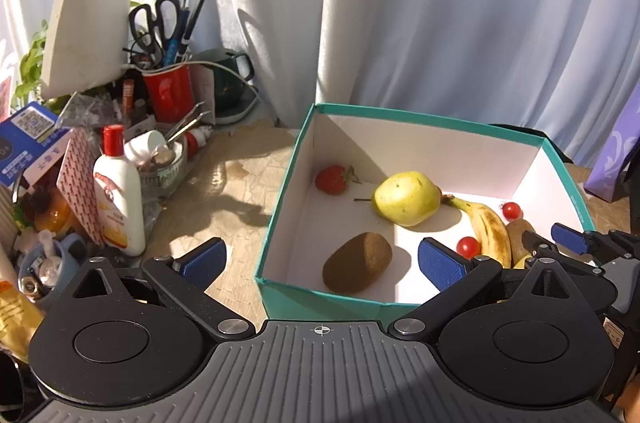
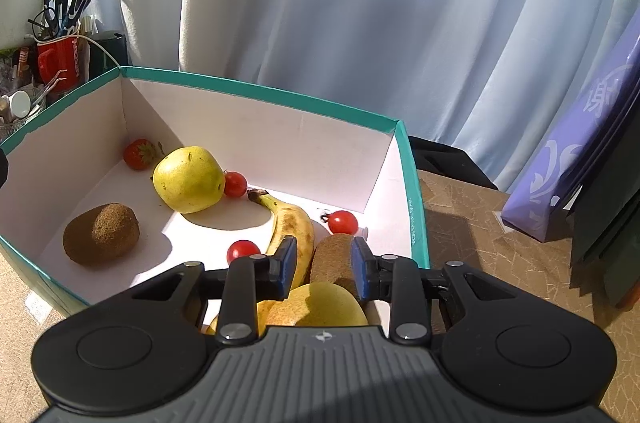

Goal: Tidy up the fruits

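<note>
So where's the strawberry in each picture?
Left wrist view: the strawberry lies in the far left corner of the teal box, left of the green pear.
Right wrist view: strawberry in the far left corner, upper left of the pear.
Shared landmark: the pear.

Before me, sunlit pale curtains (image 1: pixel 400 3) behind my brown patterned desk (image 2: pixel 480 223), hard shadows across it.

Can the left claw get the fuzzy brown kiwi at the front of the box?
Probably yes. The left claw is open and the kiwi lies just ahead between its fingers, alone on the box floor. Only the low teal box wall is near it.
</note>
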### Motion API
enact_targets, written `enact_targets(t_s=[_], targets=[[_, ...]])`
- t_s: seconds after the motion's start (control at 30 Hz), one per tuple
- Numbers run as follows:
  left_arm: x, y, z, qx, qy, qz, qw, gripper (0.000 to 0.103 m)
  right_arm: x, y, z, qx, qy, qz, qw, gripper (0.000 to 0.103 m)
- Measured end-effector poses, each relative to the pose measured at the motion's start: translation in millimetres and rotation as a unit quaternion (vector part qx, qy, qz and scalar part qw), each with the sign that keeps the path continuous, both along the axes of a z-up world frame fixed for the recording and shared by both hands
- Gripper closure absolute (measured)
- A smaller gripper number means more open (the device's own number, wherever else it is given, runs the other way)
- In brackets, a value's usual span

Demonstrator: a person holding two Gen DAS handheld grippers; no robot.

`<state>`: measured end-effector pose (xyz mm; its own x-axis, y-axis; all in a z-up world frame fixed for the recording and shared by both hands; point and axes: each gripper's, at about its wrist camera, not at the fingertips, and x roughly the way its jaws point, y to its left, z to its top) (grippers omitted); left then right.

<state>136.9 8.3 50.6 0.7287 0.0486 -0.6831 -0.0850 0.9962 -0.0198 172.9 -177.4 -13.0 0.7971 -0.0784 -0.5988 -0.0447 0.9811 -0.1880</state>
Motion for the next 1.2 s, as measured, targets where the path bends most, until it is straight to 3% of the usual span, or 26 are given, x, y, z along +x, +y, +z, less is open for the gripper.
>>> enact_targets(t_s=[0.23, 0.37, 0.5, 0.73, 1.2], targets=[[-1.0, -2.9, -0.5, 0.007, 0.003, -0.003, 1.0000, 0.000, -1.0, 0.5, -0.1, -0.001, -0.001, 0.001, 1.000, 0.069], [-2.6, -3.6, 0.6, 0.011, 0.003, -0.001, 0.9999, 0.000, -3.0, 1.0, 1.0, 0.014, -0.002, 0.007, 1.000, 0.050], [-4.1, -2.2, 2.2, 0.009, 0.000, -0.002, 1.0000, 0.000, -4.0, 1.1, 1.7, 0.025, -0.001, 0.010, 1.000, 0.046], [-5.2, -2.1, 2.7, 0.010, 0.001, 0.000, 1.0000, 0.000, -10.6, 5.5, 7.4, 0.026, -0.011, 0.007, 1.000, 0.020], [-8.3, -5.1, 2.7, 0.006, 0.005, -0.009, 0.9999, 0.000, -23.5, 4.6, 15.8, 0.024, -0.017, 0.006, 1.000, 0.013]])
